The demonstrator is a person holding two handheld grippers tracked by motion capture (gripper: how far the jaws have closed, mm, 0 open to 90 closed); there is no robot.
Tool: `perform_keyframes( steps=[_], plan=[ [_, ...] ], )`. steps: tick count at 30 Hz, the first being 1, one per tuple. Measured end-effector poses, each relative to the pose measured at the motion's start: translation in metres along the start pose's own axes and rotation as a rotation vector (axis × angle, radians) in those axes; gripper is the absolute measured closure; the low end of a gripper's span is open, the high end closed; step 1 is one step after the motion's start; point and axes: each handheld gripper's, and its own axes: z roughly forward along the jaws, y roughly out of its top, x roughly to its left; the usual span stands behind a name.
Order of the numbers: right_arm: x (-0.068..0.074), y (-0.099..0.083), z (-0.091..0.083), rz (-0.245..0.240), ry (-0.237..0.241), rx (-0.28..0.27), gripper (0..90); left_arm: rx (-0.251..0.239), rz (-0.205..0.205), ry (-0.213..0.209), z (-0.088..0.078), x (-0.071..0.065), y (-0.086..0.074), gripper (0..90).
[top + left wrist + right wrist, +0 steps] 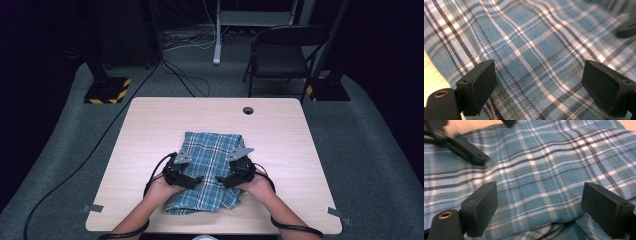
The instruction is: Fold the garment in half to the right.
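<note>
Here we see the left gripper (539, 85) with its jaws spread wide, nothing pinched between them; the blue plaid cloth (531, 50) lies flat beneath and beyond the two black pads (480, 85), which do not press on it. The right gripper (540, 207) stands likewise wide open, its pads (482, 207) hovering just over the same cloth, where a folded edge of the fabric runs across below them and a second layer peeks out underneath. In the right gripper view we also make out a jaw of the other gripper farther off at the upper left, low over the fabric.

From the high view, we find both grippers pointed inward toward each other over the near half of the cloth (210, 170), the left gripper (196, 181) at its left side and the right gripper (223, 181) at its right, close to one another. Each hand (161, 189) comes in from the bottom edge.

The cloth lies folded and a little rumpled on the pale wooden surface (150, 125), toward its near middle. Beyond the surface we see a dark folding chair (285, 55) on the grey floor, with cables trailing nearby.
</note>
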Motion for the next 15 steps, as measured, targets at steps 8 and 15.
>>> perform_keyframes(
  steps=[8,15],
  plan=[
    [0.007,-0.002,0.007,-0.014,0.017,0.012,12.4,0.010,0.010,-0.008,0.001,0.001,0.002,10.7],
    [0.006,-0.011,0.015,-0.039,0.012,0.061,12.2,-0.025,0.033,0.009,-0.005,0.006,0.012,12.3]
  ],
)
